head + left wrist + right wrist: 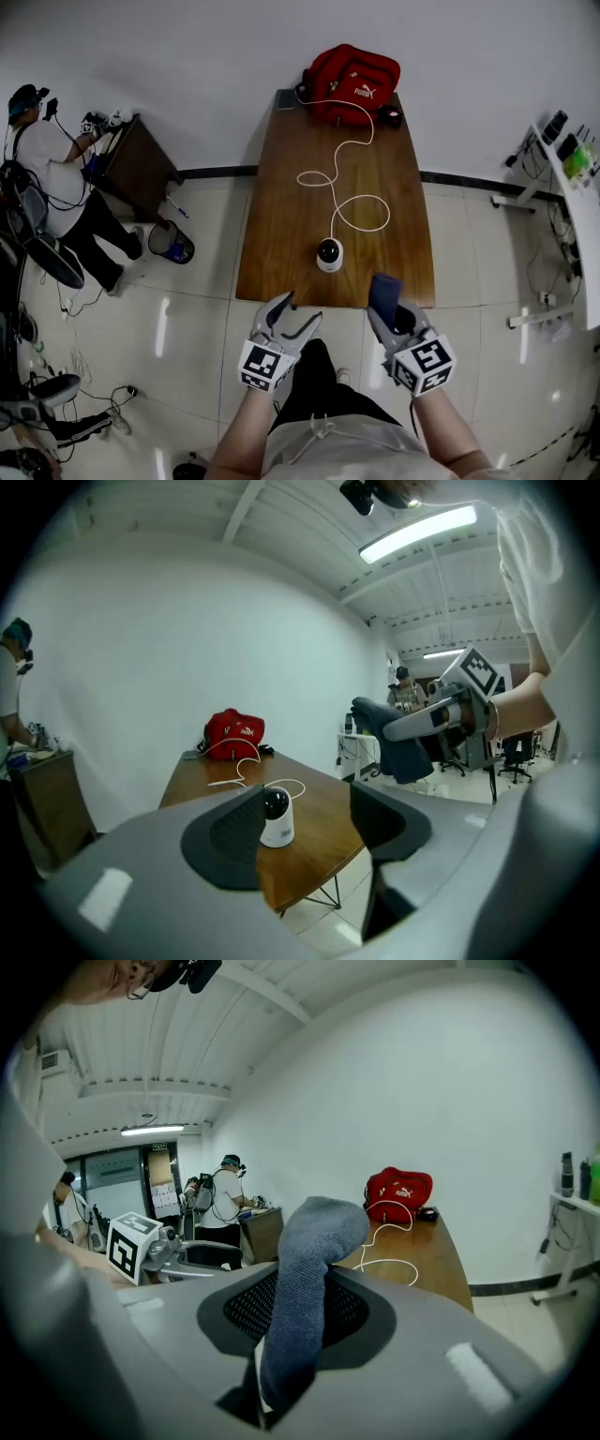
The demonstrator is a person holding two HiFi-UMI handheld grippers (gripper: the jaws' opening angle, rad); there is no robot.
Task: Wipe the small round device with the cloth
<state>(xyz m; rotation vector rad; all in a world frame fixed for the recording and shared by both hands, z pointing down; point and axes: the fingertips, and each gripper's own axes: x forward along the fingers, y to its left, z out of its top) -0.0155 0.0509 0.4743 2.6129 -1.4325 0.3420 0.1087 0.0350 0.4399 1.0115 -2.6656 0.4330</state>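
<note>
Gripping the cloth, right gripper fingers hover near the small round device; left gripper fingers gape.

Overhead and two low views share the table.

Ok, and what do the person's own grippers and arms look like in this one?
The left gripper and right gripper are pale grey moulded plastic, each with two curved jaws lined by black textured pads and a white cube printed with black square markers. No cables show on them. Forearms are bare; the person wears a pale top and dark trousers.
</note>
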